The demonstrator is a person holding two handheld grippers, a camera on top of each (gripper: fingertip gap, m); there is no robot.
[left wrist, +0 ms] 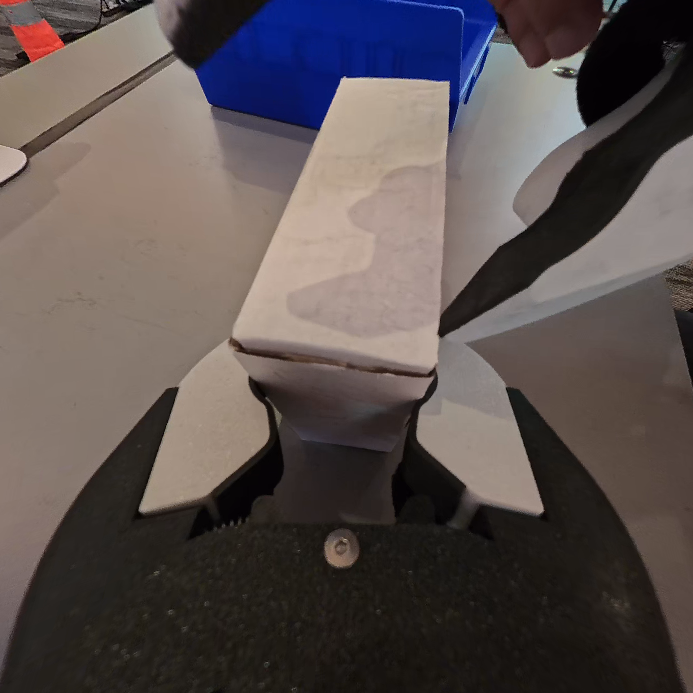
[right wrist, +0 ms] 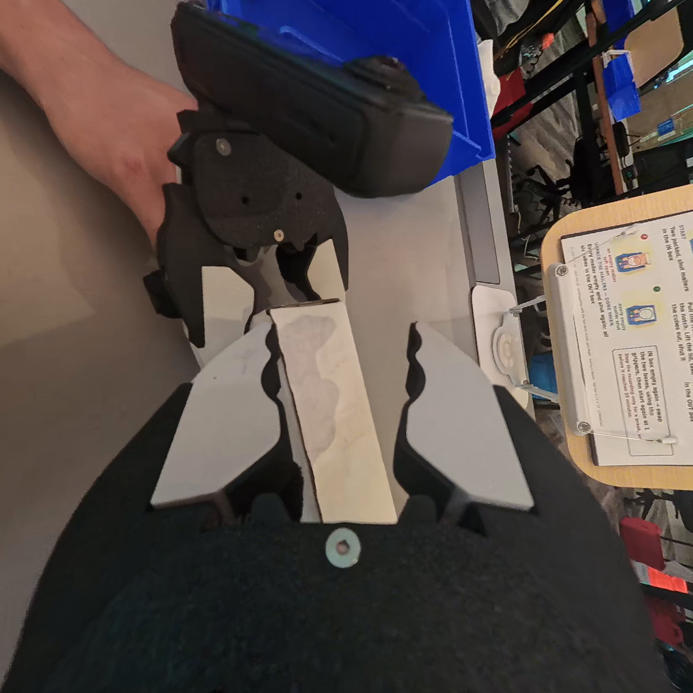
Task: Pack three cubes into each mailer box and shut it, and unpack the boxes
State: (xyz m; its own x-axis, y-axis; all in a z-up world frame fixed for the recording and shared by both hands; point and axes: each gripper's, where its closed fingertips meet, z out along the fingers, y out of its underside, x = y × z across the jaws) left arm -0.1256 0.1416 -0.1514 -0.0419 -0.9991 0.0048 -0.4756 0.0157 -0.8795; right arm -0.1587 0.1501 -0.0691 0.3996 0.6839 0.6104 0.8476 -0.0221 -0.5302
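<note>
A white mailer box (left wrist: 360, 232) with its lid shut lies lengthwise between my two grippers, over the grey table (left wrist: 123, 262). My left gripper (left wrist: 343, 378) is shut on the box's near end. In the right wrist view the box (right wrist: 337, 405) runs between the spread fingers of my right gripper (right wrist: 341, 330), which is open. Its left finger is against the box's side and its right finger stands apart. My left gripper (right wrist: 296, 296) clamps the far end there. One right finger (left wrist: 562, 210) shows beside the box in the left wrist view. No cubes show.
A blue bin (left wrist: 337, 56) stands just behind the box, also in the right wrist view (right wrist: 375, 37). A printed sheet in a clear stand (right wrist: 618, 337) sits on a wooden board to the right. An orange cone (left wrist: 33, 33) is far left. A person's hand (right wrist: 93, 112) holds the left gripper. Spacing between my two grippers at the tips: around 9 centimeters.
</note>
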